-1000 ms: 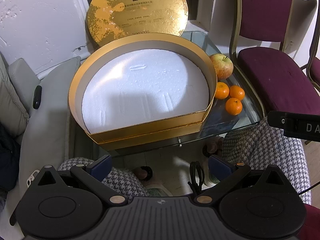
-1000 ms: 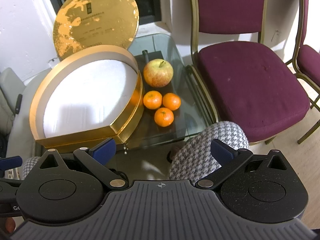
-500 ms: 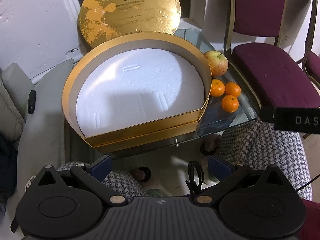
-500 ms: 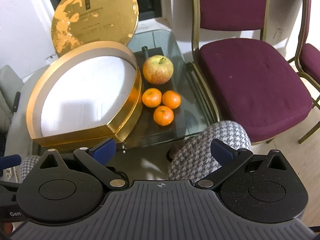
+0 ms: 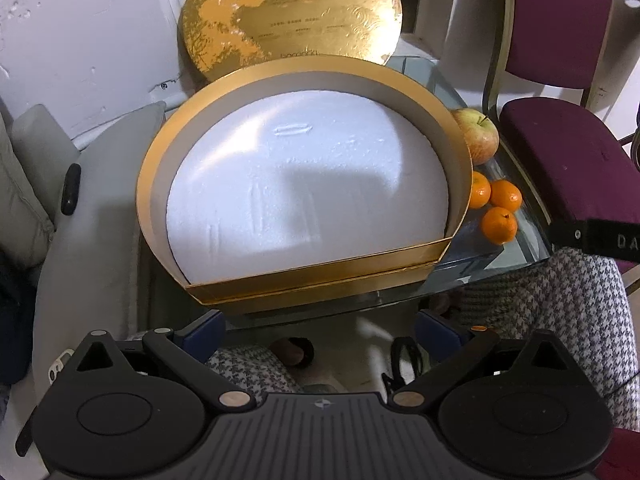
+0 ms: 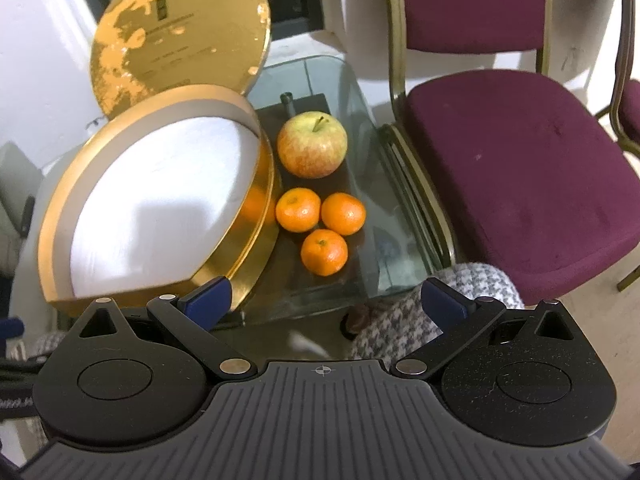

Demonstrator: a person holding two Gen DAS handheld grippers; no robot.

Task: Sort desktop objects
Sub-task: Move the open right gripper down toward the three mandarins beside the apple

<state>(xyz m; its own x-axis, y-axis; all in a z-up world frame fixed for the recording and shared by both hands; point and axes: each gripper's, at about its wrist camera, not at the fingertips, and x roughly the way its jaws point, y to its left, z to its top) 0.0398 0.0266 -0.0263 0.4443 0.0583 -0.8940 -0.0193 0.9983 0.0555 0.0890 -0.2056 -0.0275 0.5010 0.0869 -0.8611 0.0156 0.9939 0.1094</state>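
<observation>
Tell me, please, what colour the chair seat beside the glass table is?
The chair seat is dark purple-maroon, shown best in the right wrist view.

A glass side table (image 6: 360, 128) carries an open gold gift box (image 5: 400, 258), 1 apple (image 6: 312, 144) and 3 mandarins (image 6: 324, 252) clustered just beside the box.

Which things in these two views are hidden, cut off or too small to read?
- Left wrist view: the gold box wall hides part of the apple and one tangerine.
- Both views: the print on the gold lid is too small to read.
- Left wrist view: the right gripper is cut off by the edge; its jaws are unseen.
</observation>
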